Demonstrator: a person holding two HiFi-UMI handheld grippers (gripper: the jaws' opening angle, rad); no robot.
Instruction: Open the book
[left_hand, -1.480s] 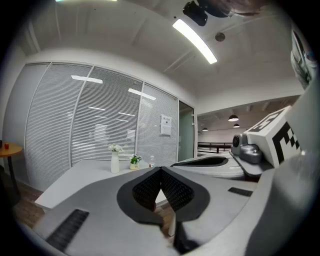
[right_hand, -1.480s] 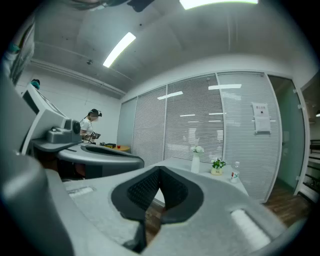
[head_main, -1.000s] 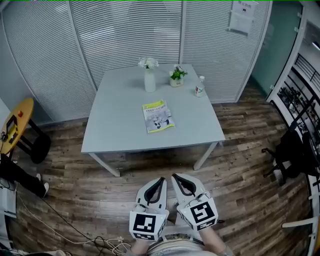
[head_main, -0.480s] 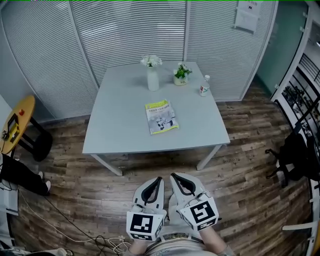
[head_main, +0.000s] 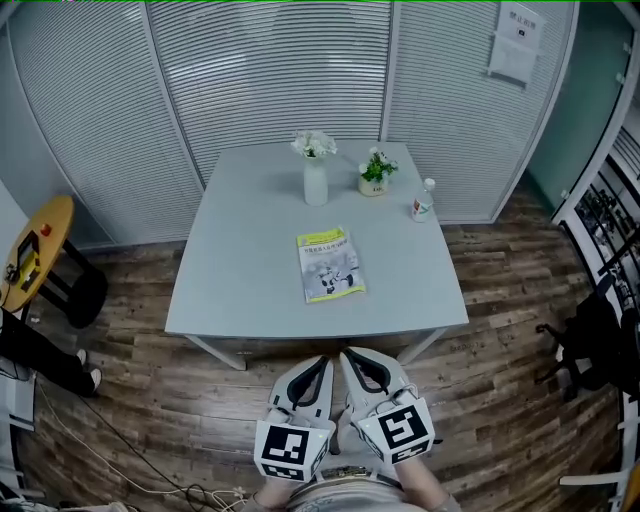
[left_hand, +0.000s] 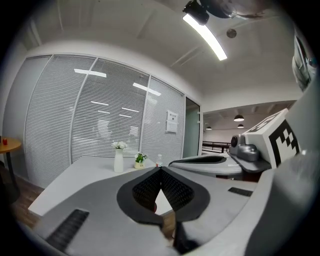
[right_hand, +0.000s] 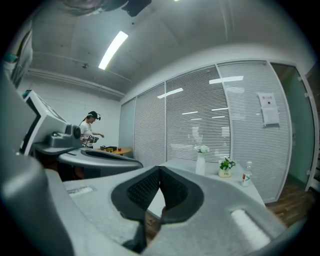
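- Left gripper (head_main: 322, 360): mine, jaws closed tip to tip with nothing between them. It points roughly level toward the table and is held over the floor, short of the table's near edge.
- Right gripper (head_main: 348, 354): mine, jaws likewise closed and empty. It sits just beside the left one, their noses angled slightly toward each other.
- Table (head_main: 240, 250): pale grey top, straight ahead of both grippers.
- Book (head_main: 330, 264): closed, lying flat on the table a little right of its centre and nearer the near edge than the far one. Neither gripper touches it.
- Bearing: the book lies dead ahead and beyond the table edge. Its middle falls almost between my two noses, so I judge neither hand clearly nearer.
- Long axis: it runs away from me, tilted slightly, the far end leaning left. The near short edge faces me, and the two long edges face left and right.
- Spine side: I cannot tell it from here, so which long edge will lift is open.
- Vase (head_main: 315, 183), plant (head_main: 373, 178), bottle (head_main: 424, 200): in a row at the far side, well beyond the book and clear of my approach.
- Judgement: the task has not begun. The coming move is a forward reach over the near edge, opening the jaws before reaching the cover.
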